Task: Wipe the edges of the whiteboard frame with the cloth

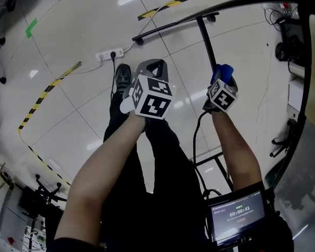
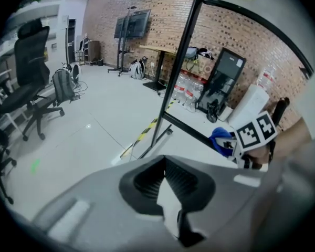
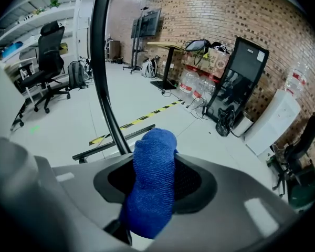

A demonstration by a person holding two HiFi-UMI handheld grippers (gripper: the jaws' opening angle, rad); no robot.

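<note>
Seemingly the cloth (image 3: pixel 148 196) points lengthwise forward from the right tongs (image 3: pixel 155 160).

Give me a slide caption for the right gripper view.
Right gripper clamping a bunched blue cloth, black frame post beyond.

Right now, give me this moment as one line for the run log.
left hand-held gripper: shut, empty | right hand-held gripper: shut on blue cloth | frame post: just beyond cloth, contact unclear
</note>
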